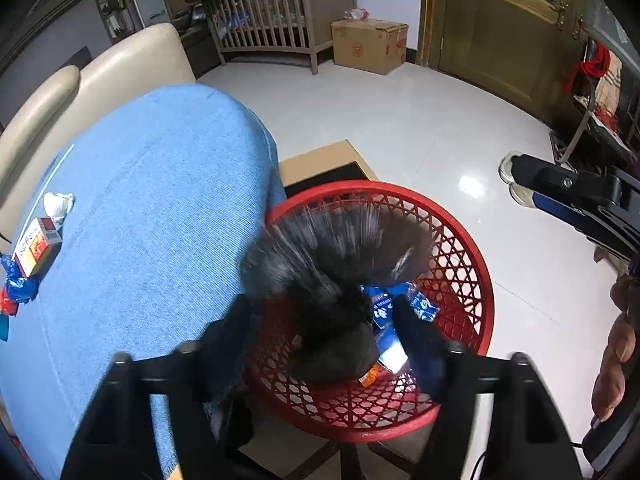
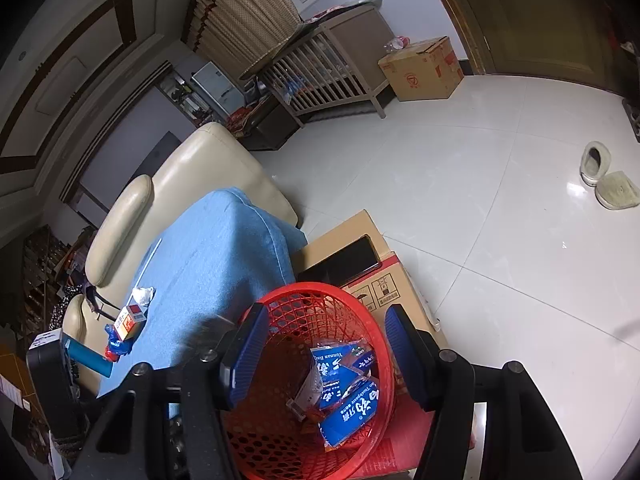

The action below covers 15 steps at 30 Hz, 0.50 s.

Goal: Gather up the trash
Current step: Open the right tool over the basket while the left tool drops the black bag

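White tile floor, blue-covered table (image 2: 208, 264) on the left with a red-and-white box (image 2: 129, 322) and a crumpled tissue (image 2: 143, 295) lying on it. Your left gripper (image 1: 324, 320) is spread above the red basket (image 1: 464, 280), a blurred dark object (image 1: 332, 292) between its fingers, pads not visibly pressing. Your right gripper (image 2: 320, 354) is spread and empty over that basket, blue wrappers (image 2: 344, 392) inside.

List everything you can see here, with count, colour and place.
basket: one, red, on flat cardboard beside the cloth
packets: several, blue, inside basket
blurred thing: one, black, over basket
small box: one, red-white, on cloth
tissue: one, white, beside small box
wrappers: few, blue-red, by small box
cloth: one, blue, over sofa
sofa: one, cream, under cloth
carton: one, brown, by door
crib: one, wooden, back wall
slippers: two, pale, on floor
left gripper: one, black, open over basket
right gripper: one, black-blue, open over basket
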Available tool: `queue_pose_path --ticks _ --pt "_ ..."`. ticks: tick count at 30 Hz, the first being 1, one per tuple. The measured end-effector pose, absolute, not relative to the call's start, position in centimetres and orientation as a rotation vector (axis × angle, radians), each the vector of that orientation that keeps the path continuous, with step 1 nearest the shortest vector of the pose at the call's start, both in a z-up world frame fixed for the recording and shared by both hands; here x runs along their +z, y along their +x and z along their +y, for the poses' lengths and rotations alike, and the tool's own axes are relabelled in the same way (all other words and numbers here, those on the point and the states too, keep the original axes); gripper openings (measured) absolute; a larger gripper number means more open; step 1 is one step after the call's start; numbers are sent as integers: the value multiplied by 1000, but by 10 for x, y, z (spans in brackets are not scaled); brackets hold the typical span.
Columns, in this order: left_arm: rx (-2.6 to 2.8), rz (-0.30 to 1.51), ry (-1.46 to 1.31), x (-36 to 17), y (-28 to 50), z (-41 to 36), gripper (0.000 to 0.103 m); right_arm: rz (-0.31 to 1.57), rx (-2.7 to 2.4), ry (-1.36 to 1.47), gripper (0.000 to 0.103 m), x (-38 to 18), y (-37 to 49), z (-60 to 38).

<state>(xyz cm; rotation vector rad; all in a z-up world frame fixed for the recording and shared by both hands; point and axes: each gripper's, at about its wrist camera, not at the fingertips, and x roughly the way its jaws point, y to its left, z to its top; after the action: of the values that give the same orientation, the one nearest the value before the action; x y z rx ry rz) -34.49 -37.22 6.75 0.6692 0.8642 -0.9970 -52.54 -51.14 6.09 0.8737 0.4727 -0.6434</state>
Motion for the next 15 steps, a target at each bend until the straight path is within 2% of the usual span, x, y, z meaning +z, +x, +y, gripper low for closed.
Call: queue_pose_path --ticks 15 --pt "-943 843 579 83 -319 -338 75 508 -572 802 65 79 -488 -488"
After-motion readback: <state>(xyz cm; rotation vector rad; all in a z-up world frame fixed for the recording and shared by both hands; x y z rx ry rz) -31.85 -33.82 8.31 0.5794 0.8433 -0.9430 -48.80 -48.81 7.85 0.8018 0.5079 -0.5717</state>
